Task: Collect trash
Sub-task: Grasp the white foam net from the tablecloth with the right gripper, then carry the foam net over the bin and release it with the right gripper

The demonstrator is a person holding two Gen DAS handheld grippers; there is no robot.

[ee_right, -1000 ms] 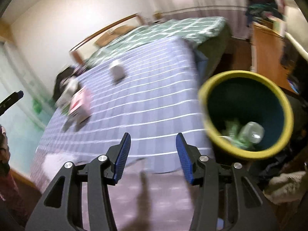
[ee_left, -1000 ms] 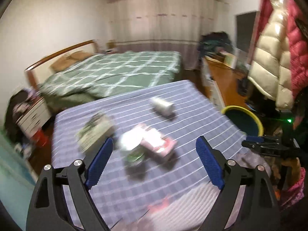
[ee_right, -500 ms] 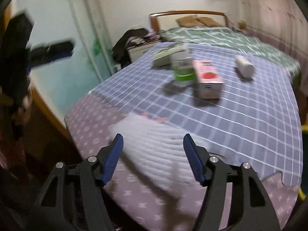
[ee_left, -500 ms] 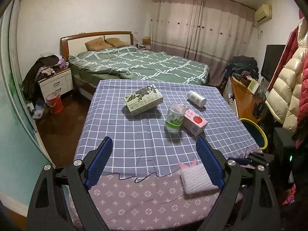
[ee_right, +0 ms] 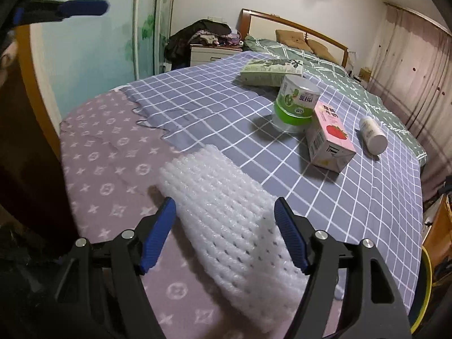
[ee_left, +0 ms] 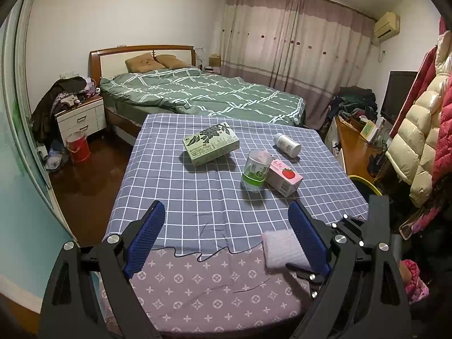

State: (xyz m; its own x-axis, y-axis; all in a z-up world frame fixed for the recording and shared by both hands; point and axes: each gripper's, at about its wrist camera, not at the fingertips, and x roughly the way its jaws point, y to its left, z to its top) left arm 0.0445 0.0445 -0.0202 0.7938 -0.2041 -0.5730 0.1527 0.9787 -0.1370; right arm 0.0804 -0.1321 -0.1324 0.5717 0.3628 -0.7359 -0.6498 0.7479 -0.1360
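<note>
A white foam net sheet [ee_right: 214, 186] lies on the near edge of the table [ee_left: 183, 192], also seen in the left wrist view as the foam sheet [ee_left: 278, 248]. My right gripper [ee_right: 224, 203] hovers over it with its jaws opening; the foam lies between the pads, which do not press on it. My left gripper [ee_left: 226, 209] stands open above the tablecloth with nothing between its fingers. Farther back lie a green box [ee_left: 210, 144], a clear cup with a green band [ee_left: 255, 169], a pink strawberry carton [ee_left: 284, 176] and a white bottle [ee_left: 288, 144] on its side.
A yellow-rimmed bin [ee_left: 364, 182] stands on the floor past the table's right edge, its rim [ee_right: 423, 282] at the right of the right wrist view. A green bed [ee_left: 212, 93] is behind the table, with coats and a desk on the right.
The right gripper has swung away from the yellow bin to the foam sheet at the table's near edge, and its jaws stand wider. The left view has turned and steadied on the table.
</note>
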